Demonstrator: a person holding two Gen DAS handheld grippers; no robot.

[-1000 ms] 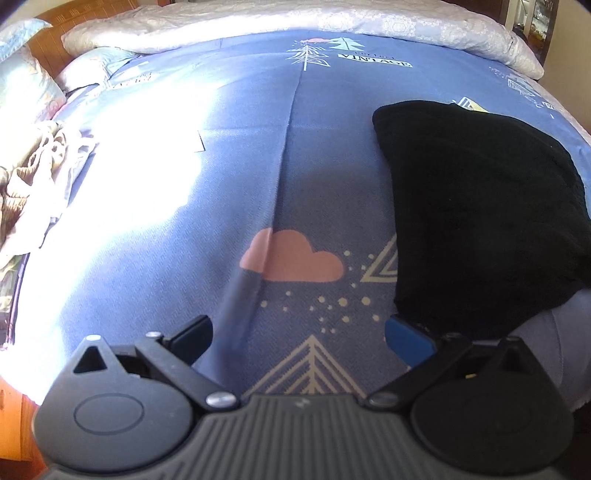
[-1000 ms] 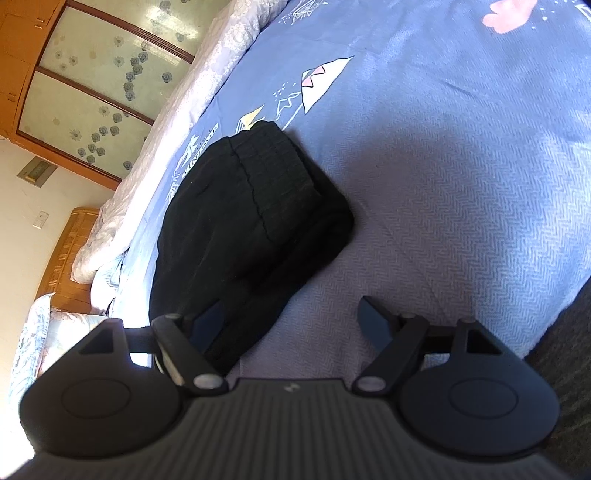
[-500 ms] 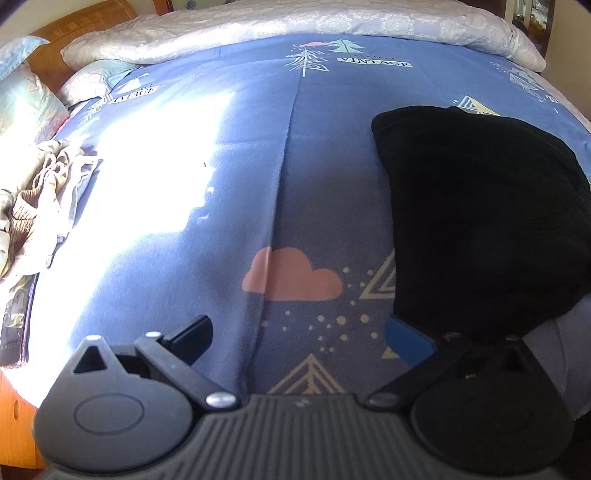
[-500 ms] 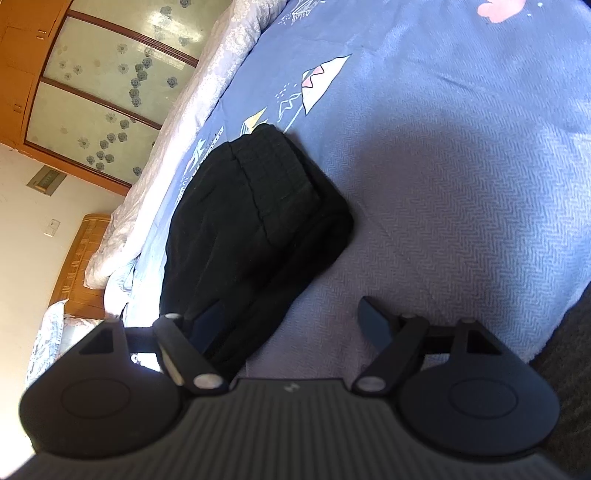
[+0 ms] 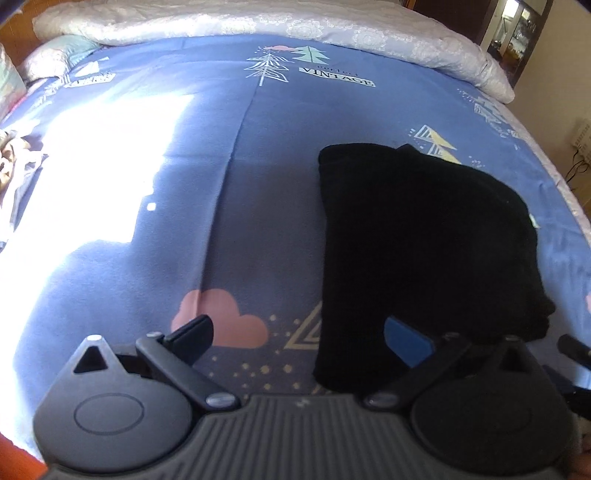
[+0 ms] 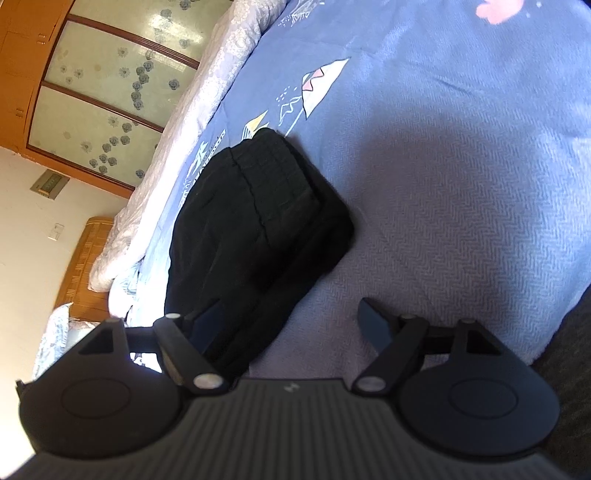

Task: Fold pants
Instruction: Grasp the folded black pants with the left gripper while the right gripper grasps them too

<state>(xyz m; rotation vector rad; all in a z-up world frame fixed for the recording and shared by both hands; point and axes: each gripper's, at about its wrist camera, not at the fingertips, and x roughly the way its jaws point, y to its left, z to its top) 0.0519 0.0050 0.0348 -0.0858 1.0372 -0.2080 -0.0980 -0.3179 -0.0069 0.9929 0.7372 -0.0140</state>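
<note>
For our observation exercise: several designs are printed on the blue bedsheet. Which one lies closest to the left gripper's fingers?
The pink cloud: it sits just beyond the open left gripper, while the tree prints lie far off near the quilt.

The bedsheet bears a printed banner reading "VINTAGE". Smaller script above it is too small to read.

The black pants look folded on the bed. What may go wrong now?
The folded black pants lie close to the edge of the bed, so a nudge might slide them off. The left gripper and right gripper are open close by; a finger could catch the fabric and undo the fold.
</note>
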